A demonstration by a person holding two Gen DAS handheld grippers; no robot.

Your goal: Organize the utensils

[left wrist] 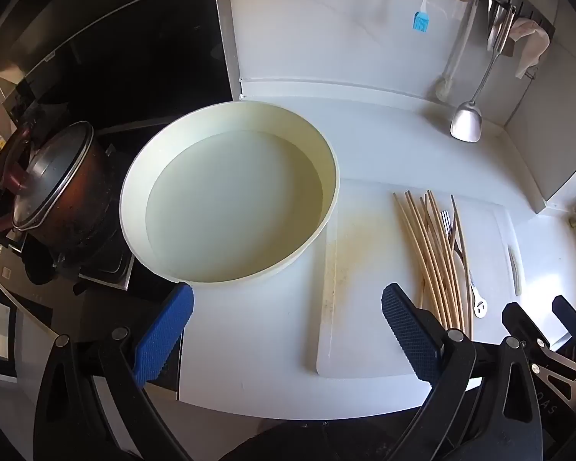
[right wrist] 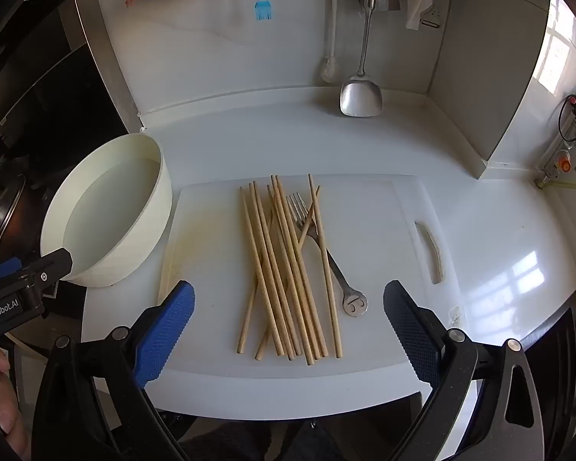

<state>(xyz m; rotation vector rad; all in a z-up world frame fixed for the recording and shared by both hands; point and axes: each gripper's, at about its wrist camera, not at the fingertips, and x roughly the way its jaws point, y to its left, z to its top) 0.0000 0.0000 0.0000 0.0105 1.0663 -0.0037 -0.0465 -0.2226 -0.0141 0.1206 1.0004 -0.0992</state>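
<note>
Several wooden chopsticks (right wrist: 288,269) lie in a loose bundle on a white cutting board (right wrist: 372,230), with a metal fork (right wrist: 326,253) partly under them. My right gripper (right wrist: 288,330) hovers open above the near ends of the chopsticks, nothing between its fingers. In the left wrist view the chopsticks (left wrist: 437,253) and fork (left wrist: 476,299) lie to the right. My left gripper (left wrist: 288,330) stands open over the board's left edge, just in front of a round cream basin (left wrist: 230,196). The left gripper's tip (right wrist: 46,269) also shows beside the basin (right wrist: 107,215).
A steel spatula (right wrist: 359,96), a blue silicone brush (right wrist: 263,7) and a white brush (right wrist: 330,65) hang on the back wall. A dark lidded pot (left wrist: 57,192) sits on the stove to the left. The cutting board (left wrist: 364,269) has a handle slot (right wrist: 432,253) at its right.
</note>
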